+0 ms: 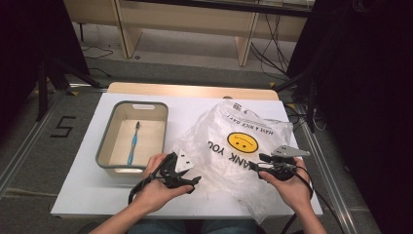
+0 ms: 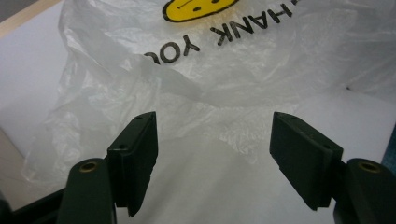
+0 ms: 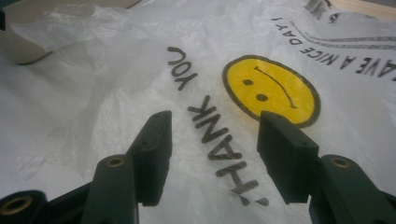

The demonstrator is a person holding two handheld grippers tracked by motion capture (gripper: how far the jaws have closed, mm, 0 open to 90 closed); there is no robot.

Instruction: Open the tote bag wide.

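A thin white plastic bag point(image 1: 238, 146) with a yellow smiley face point(image 1: 242, 142) and black lettering lies crumpled on the white table point(image 1: 87, 195). My left gripper point(image 1: 195, 180) hovers at the bag's near left edge, open, with only bag film point(image 2: 219, 93) ahead of its jaws. At the bag's near right side, my right gripper point(image 1: 260, 163) is open too, pointing at the lettering and the smiley face point(image 3: 271, 91). Nothing is pinched in either one. A blue toothbrush point(image 1: 133, 144) lies in a grey-rimmed bin point(image 1: 106, 146) left of the bag.
The bin stands on the left half of the table, close to the bag's left edge and my left hand. Beyond the table are a wooden bench point(image 1: 195, 19), floor cables point(image 1: 272, 53) and dark stands point(image 1: 48, 73). A floor mark "5" point(image 1: 63, 126) lies at left.
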